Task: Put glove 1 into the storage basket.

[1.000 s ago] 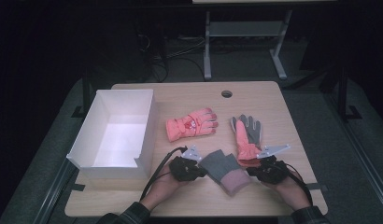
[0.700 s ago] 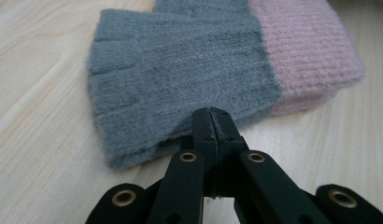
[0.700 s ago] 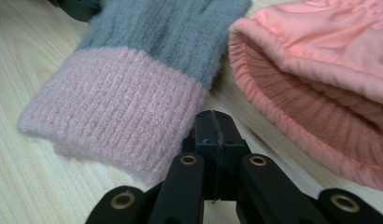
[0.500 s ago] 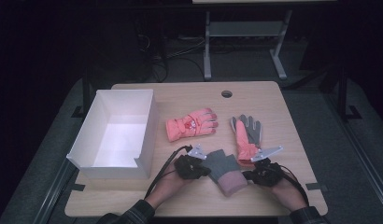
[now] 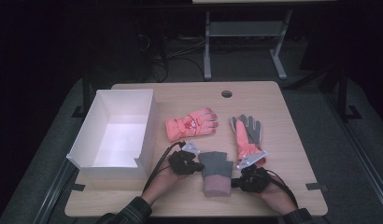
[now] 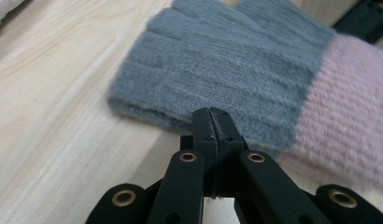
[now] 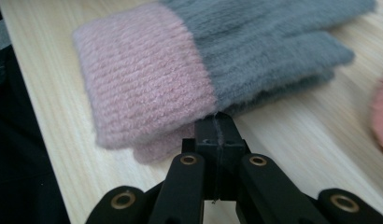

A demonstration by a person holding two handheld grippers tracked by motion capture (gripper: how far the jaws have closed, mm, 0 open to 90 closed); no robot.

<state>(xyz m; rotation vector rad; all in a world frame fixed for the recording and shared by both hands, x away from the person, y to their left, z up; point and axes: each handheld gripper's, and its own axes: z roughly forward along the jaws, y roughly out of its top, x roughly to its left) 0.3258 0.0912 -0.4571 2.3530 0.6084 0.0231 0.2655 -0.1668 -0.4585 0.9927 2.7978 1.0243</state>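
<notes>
Fingers, left gripper (image 6: 213,122): clenched tight, pads pressed together with a thin fringe of grey knit fibre between the tips; I read them as pinching the near edge of the grey glove (image 6: 236,70), low centre of the left gripper view.
Fingers, right gripper (image 7: 216,125): clenched as well, tips meeting at the glove's edge just where grey turns to pink; whether they truly bite the fabric or only butt against it I cannot tell for sure.
Grey glove, high view (image 5: 216,164): lies flat in the lower middle of the frame, short fingers pointing up the picture, pink cuff (image 5: 217,185) toward the bottom edge.
Left gripper, high view (image 5: 195,165): touching the glove's left side, my hand behind it at lower left.
Right gripper, high view (image 5: 237,181): at the glove's right side near the cuff.
Orange-and-grey glove (image 5: 248,135): just above the right gripper, right of centre, fingers up.
Coral glove (image 5: 192,124): centre of the frame, lying crosswise, apart from the grey one.
White box (image 5: 147,123): open-topped, left part of the frame.
Tabletop (image 5: 283,140): pale wood, carrying all of it.
</notes>
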